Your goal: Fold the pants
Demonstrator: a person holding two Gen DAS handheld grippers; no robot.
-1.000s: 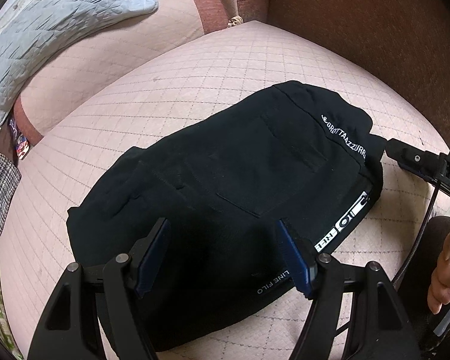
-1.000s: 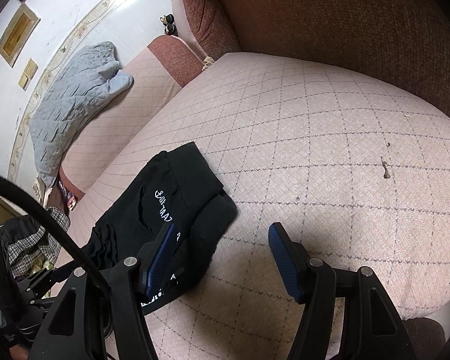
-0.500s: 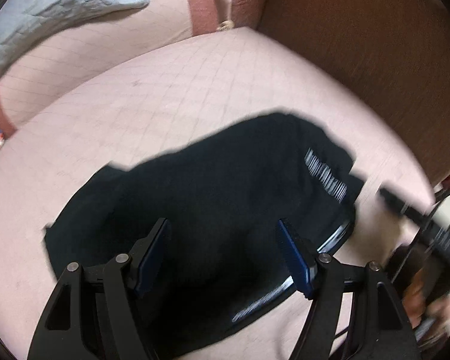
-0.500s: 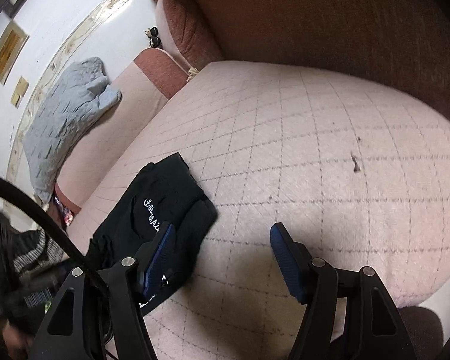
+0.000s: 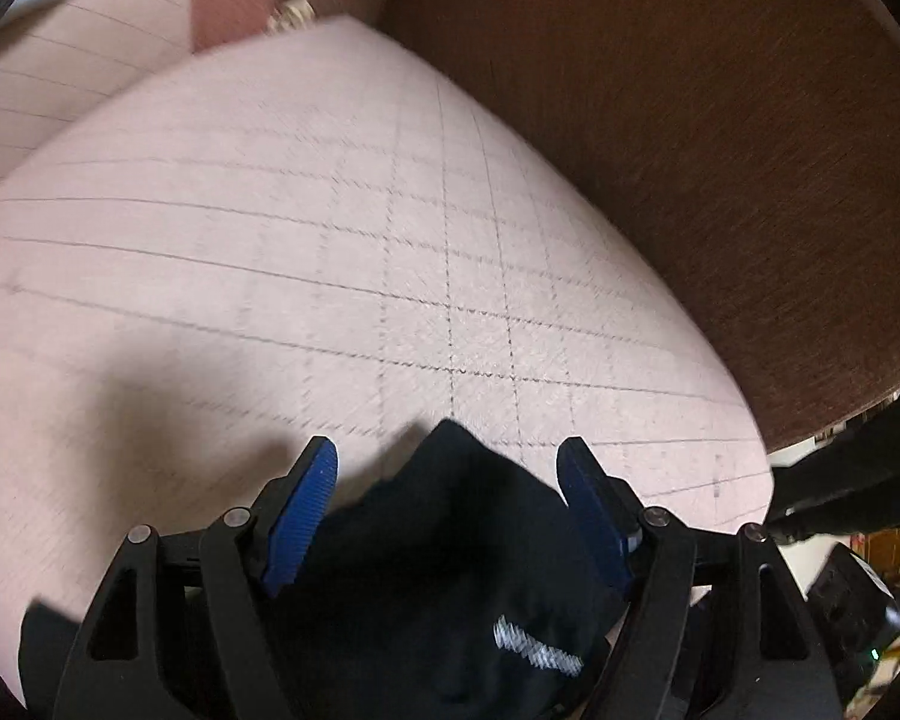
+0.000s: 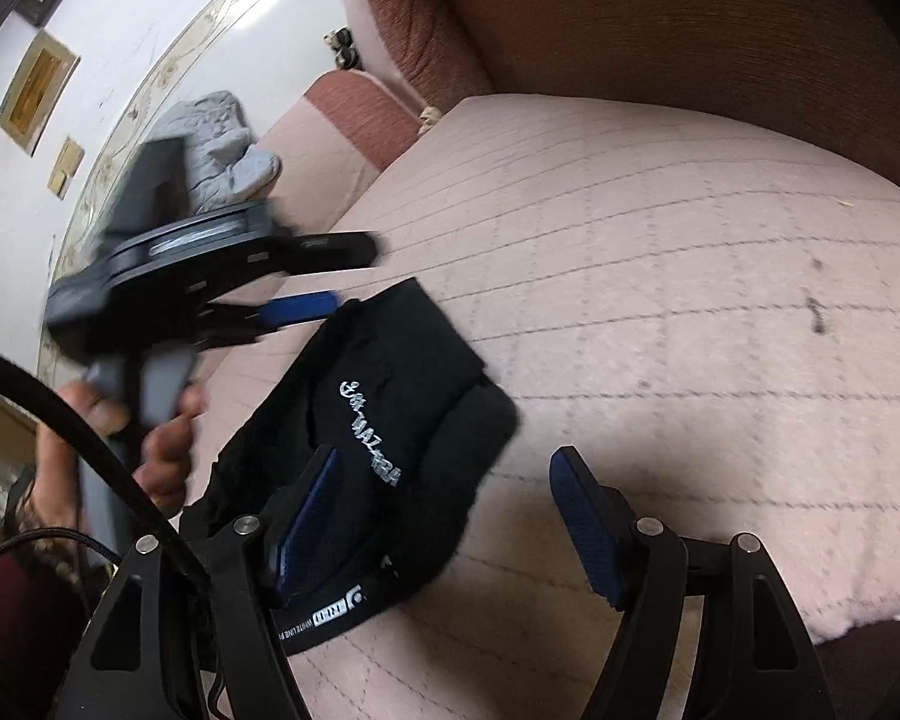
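Black pants [image 6: 384, 420] lying folded into a compact bundle on the pink quilted sofa cushion [image 6: 660, 312], white lettering facing up, the fold apparently finished or nearly so. Left gripper [image 5: 450, 474] spread wide above the bundle's far corner, gripping nothing, blurred with motion, perhaps placed to press or square an edge. Right gripper [image 6: 450, 492] likewise spread and empty, one blue finger [image 6: 306, 516] over the cloth near the lettering, the other above bare cushion. Brown sofa back [image 6: 690, 18] behind; grey quilted cloth [image 6: 222, 144] well apart on the next seat.
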